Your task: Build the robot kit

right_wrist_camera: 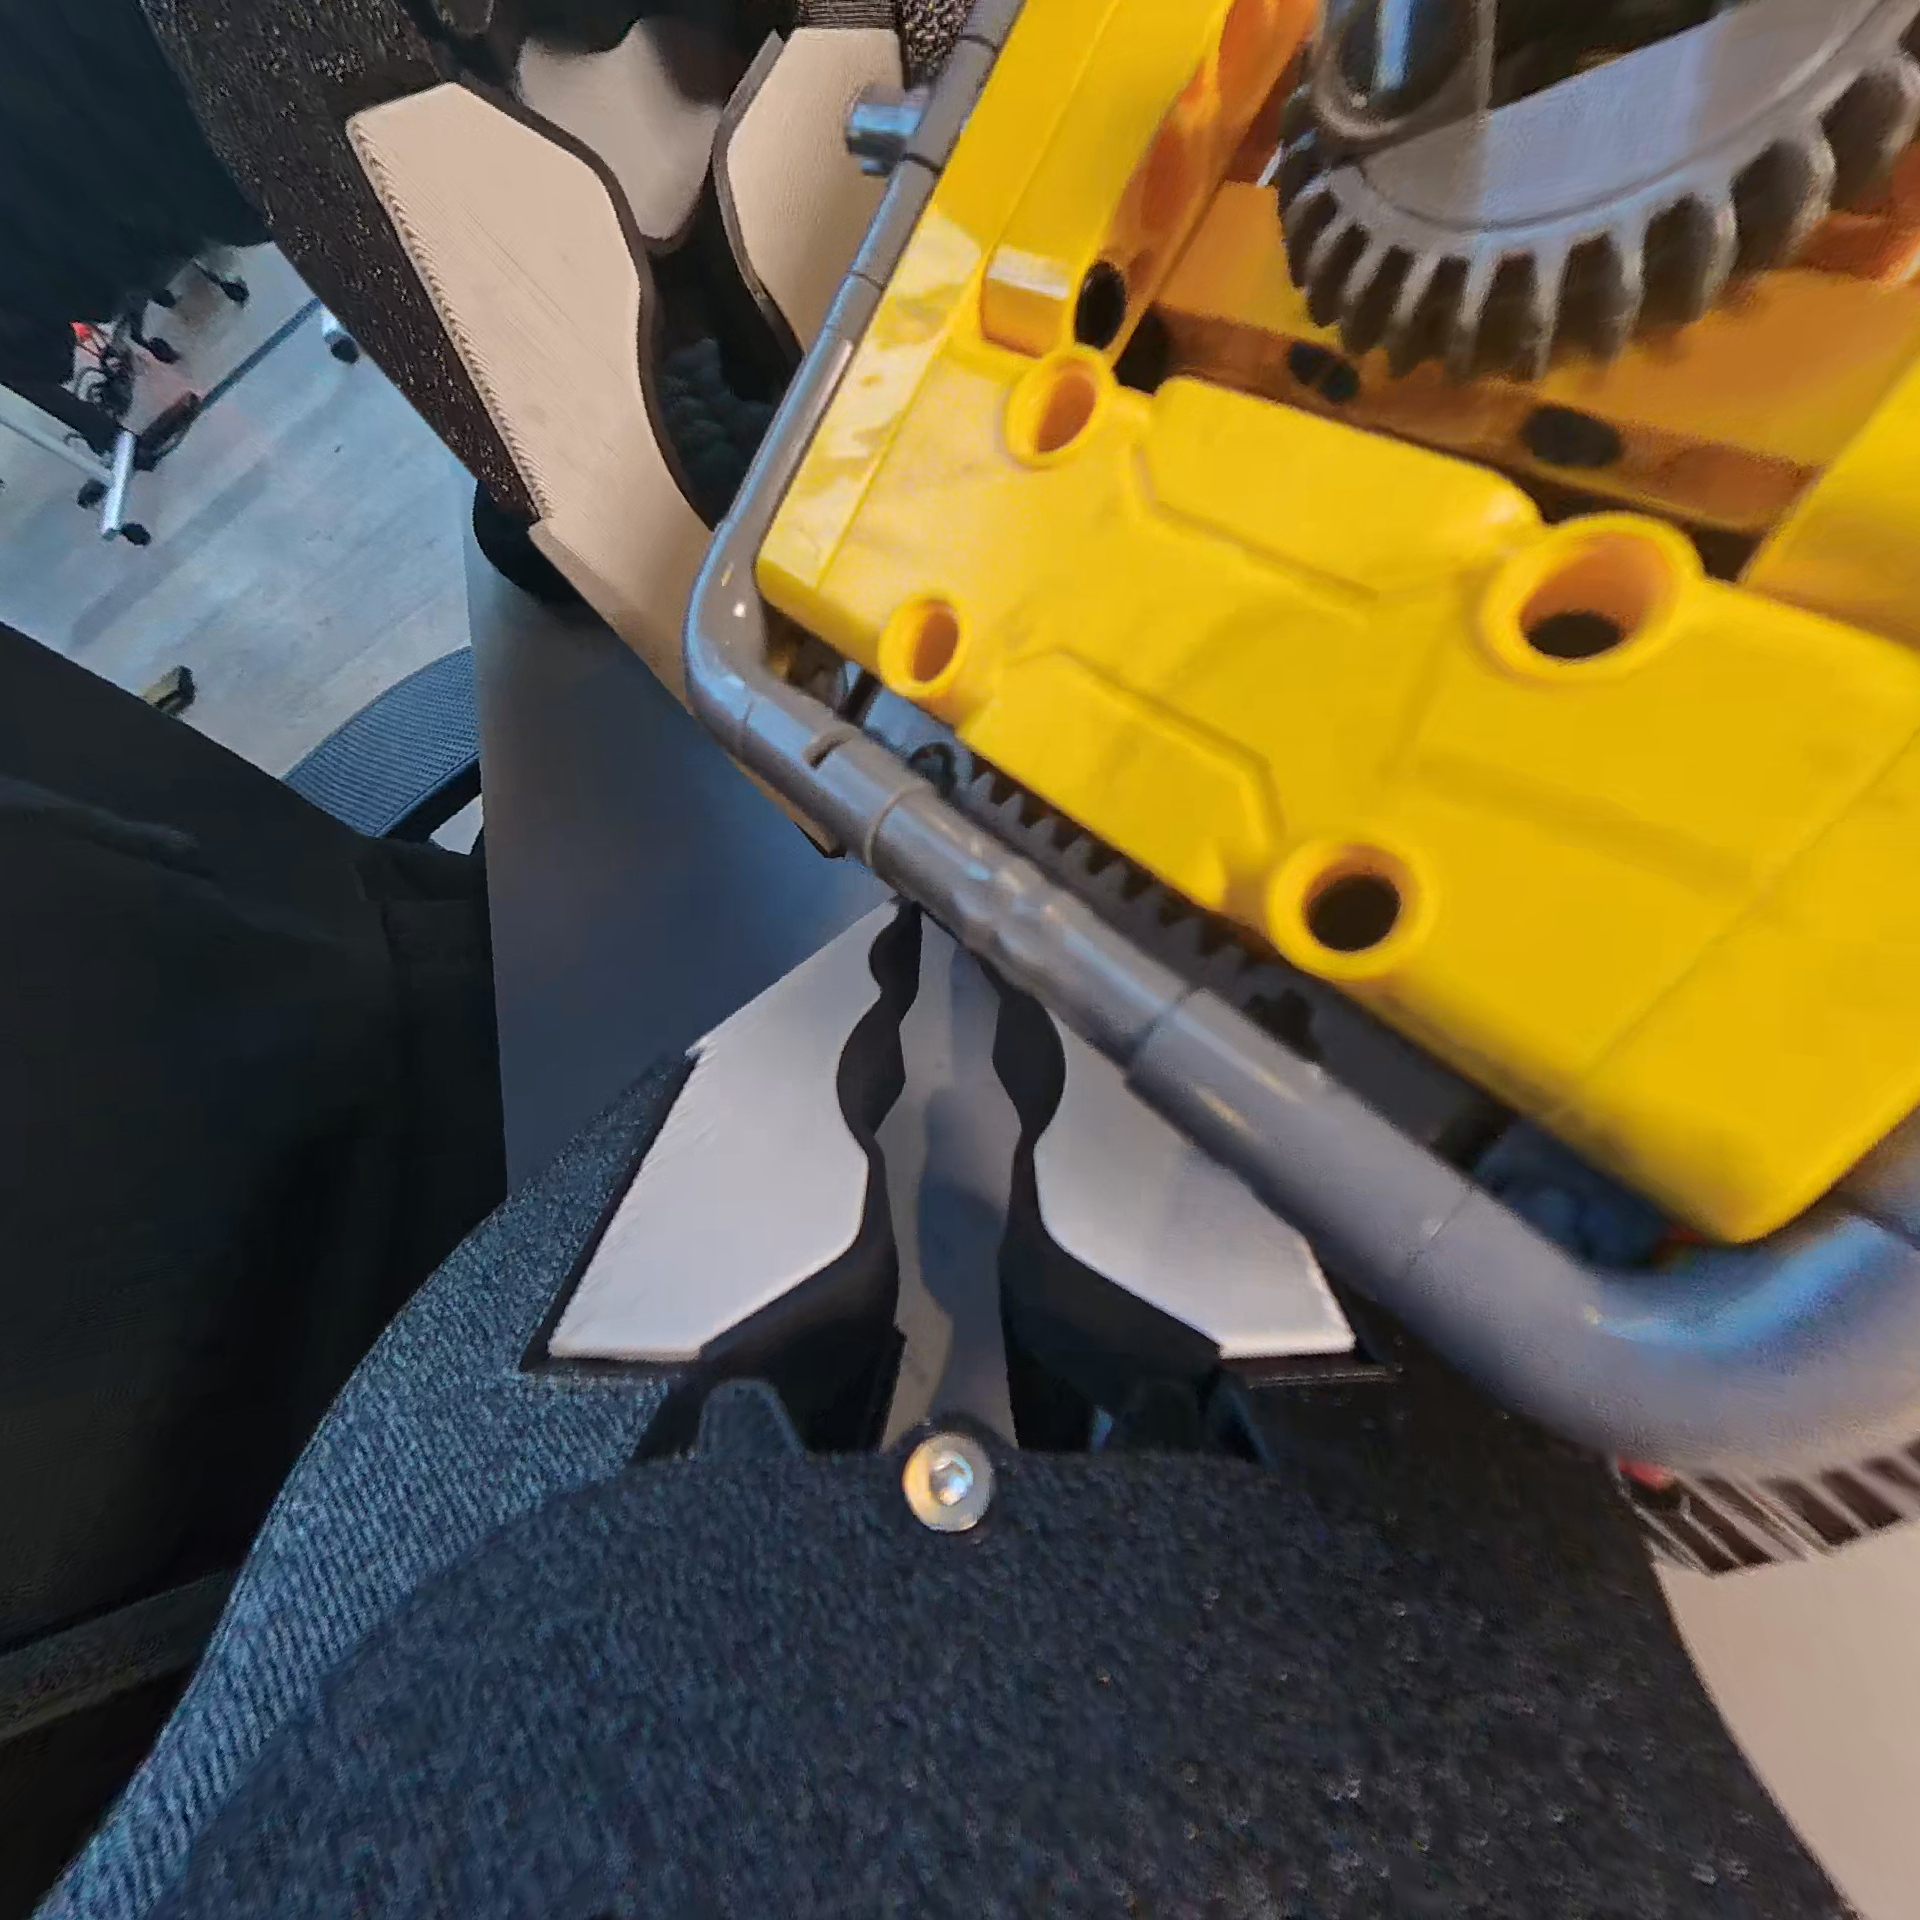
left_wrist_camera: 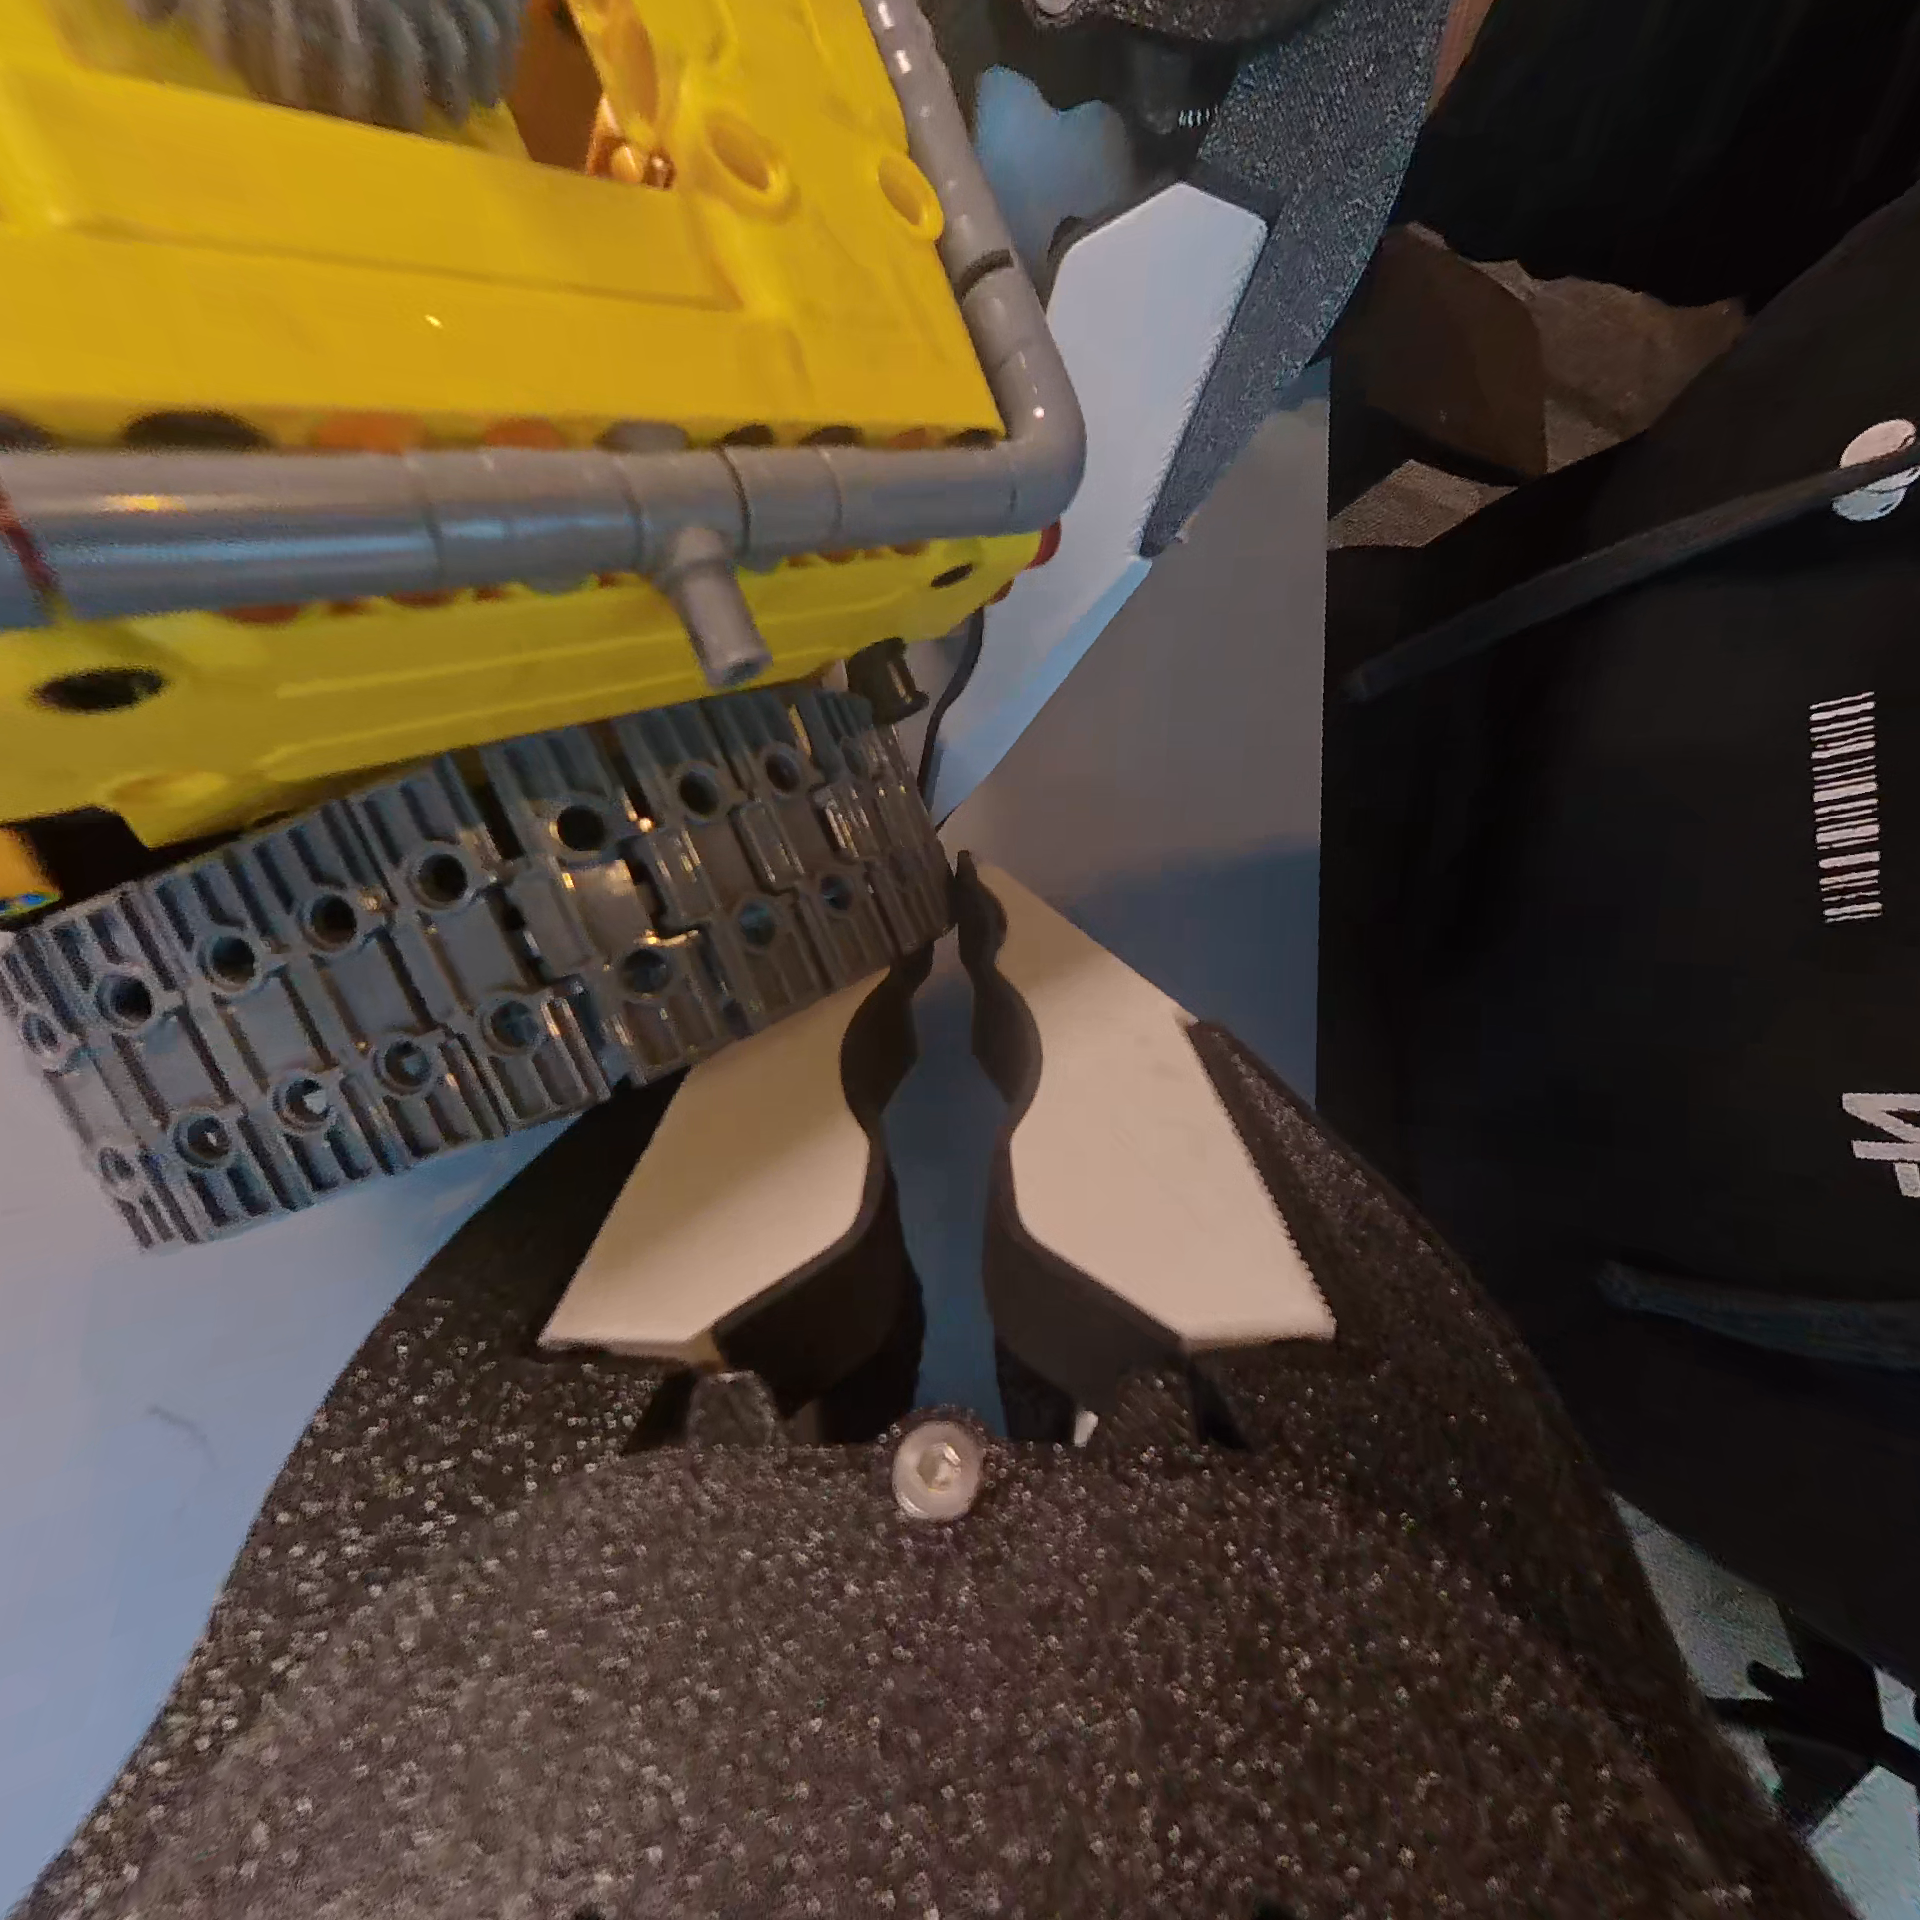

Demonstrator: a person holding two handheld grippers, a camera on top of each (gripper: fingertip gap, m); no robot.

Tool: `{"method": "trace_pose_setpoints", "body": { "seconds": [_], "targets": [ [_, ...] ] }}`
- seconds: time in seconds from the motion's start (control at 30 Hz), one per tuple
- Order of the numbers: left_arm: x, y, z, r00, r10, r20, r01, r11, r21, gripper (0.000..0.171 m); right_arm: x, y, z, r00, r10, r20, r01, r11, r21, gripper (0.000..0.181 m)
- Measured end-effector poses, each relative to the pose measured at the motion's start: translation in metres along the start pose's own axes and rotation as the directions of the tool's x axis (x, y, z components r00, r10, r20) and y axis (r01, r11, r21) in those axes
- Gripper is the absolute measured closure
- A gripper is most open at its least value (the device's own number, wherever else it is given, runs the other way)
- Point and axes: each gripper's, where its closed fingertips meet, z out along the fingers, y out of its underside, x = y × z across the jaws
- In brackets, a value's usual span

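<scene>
Left claw [left_wrist_camera: 951, 914]: fingers nearly together, only a thin gap, nothing between them. Tips sit right at the end of the dark grey track [left_wrist_camera: 499, 966] under a yellow toy vehicle [left_wrist_camera: 416, 260]; touching or just short, can't tell. A grey pipe rail [left_wrist_camera: 582, 499] runs along the vehicle's side and bends up at the corner. White counter [left_wrist_camera: 1174, 748] beneath, black bag [left_wrist_camera: 1662, 935] w/ white print to the right.

Right claw [right_wrist_camera: 951, 940]: narrow too, small gap, tips up against the grey pipe rail [right_wrist_camera: 1195, 1049] at the vehicle's lower edge; whether it pinches the rail can't be told, tips partly hidden. Yellow toy vehicle [right_wrist_camera: 1351, 644] fills the upper right, tilted, w/ a grey gear [right_wrist_camera: 1558, 239] on top. The left claw [right_wrist_camera: 717, 156] shows at top, beside the vehicle's far corner. Dark counter [right_wrist_camera: 623, 831] below, floor [right_wrist_camera: 260, 540] beyond.
</scene>
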Motion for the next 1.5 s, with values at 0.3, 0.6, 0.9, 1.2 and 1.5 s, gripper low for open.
{"method": "trace_pose_setpoints", "body": {
  "seconds": [0.3, 0.6, 0.9, 1.2, 1.5],
  "targets": [
    [-0.006, 0.000, 0.000, 0.986, 0.109, 0.124, -0.111, 0.994, 0.014, 0.167, 0.003, 0.000, 0.000, 0.996, -0.078, -0.034, 0.078, 0.997, -0.007, 0.167],
    [-0.018, 0.012, 0.007, 0.907, 0.257, 0.333, -0.234, 0.966, -0.108, 0.157, 0.004, -0.008, 0.001, 0.998, -0.070, -0.004, 0.070, 0.998, -0.008, 0.170],
    [-0.019, 0.012, 0.005, 0.920, 0.216, 0.326, -0.202, 0.976, -0.076, 0.164, 0.003, -0.009, 0.003, 0.997, -0.065, 0.031, 0.066, 0.998, -0.016, 0.170],
    [-0.017, 0.015, 0.006, 0.910, 0.275, 0.310, -0.238, 0.959, -0.152, 0.170, 0.002, -0.008, 0.005, 0.992, -0.107, 0.067, 0.111, 0.992, -0.057, 0.171],
    [-0.011, 0.015, 0.005, 0.968, 0.148, 0.204, -0.156, 0.988, 0.021, 0.170, -0.005, -0.009, 0.004, 0.985, -0.133, 0.113, 0.132, 0.991, 0.011, 0.170]
  ]
}}
